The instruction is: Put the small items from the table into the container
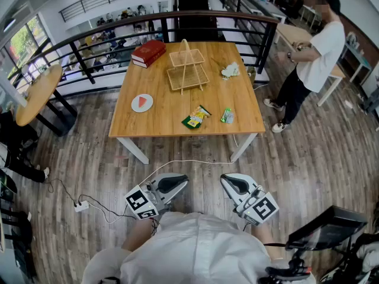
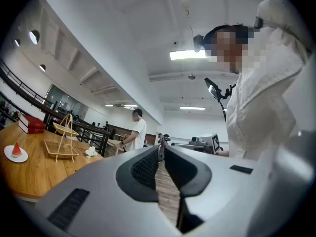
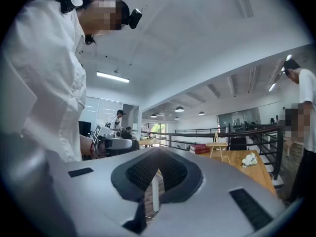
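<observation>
Close at the person's chest, the left gripper (image 1: pixel 179 181) and right gripper (image 1: pixel 228 181) are both closed, holding nothing. Well ahead of them stands the wooden table (image 1: pixel 160 120), the wire basket (image 1: pixel 188 70) beyond the snack packet (image 1: pixel 195 118) and smaller sachet (image 1: pixel 227 115): light, crinkly, probably slippery, best pinched across a flat edge.

**Three Cameras Around One Counter**

The head camera looks steeply down from above the wearer, catching the whole counter (image 1: pixel 154 117) a little way ahead and the left tongs (image 1: pixel 183 180) and right tongs (image 1: pixel 225 178) close beneath. Each tongs camera sits just behind its own jaws, facing about level and inward. All three views share the counter and its wire rack (image 1: pixel 187 70), far off in the tongs views.
</observation>
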`<state>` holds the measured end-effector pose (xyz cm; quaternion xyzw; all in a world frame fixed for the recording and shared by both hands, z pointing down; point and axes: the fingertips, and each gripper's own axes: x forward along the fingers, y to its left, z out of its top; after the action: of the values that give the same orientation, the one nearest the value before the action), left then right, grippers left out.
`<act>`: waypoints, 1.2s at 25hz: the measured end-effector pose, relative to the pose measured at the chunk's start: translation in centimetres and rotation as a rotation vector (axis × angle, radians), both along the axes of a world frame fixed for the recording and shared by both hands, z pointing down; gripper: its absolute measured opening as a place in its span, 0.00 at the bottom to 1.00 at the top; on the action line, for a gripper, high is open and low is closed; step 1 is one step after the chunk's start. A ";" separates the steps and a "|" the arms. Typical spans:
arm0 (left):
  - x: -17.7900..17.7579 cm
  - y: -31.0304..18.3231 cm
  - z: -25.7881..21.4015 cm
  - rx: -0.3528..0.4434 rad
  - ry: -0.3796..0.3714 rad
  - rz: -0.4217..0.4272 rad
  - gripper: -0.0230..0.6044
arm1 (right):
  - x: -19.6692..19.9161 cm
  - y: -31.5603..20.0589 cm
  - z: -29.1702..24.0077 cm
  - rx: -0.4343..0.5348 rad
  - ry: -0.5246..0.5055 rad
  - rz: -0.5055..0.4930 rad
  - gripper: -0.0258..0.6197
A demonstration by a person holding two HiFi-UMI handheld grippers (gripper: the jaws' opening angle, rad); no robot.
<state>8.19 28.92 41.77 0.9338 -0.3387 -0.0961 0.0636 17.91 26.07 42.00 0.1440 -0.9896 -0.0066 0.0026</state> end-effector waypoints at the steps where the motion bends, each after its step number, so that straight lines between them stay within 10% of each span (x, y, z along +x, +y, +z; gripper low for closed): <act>1: 0.0 0.0 0.0 0.000 0.000 0.000 0.10 | 0.0 0.1 0.0 -0.002 0.003 -0.001 0.07; 30: 0.3 0.3 0.0 -0.003 0.000 0.000 0.10 | -0.2 0.9 -0.3 0.004 -0.023 -0.026 0.07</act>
<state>8.50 29.22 41.76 0.9338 -0.3386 -0.0956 0.0649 17.70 26.93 41.69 0.1314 -0.9913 -0.0066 -0.0094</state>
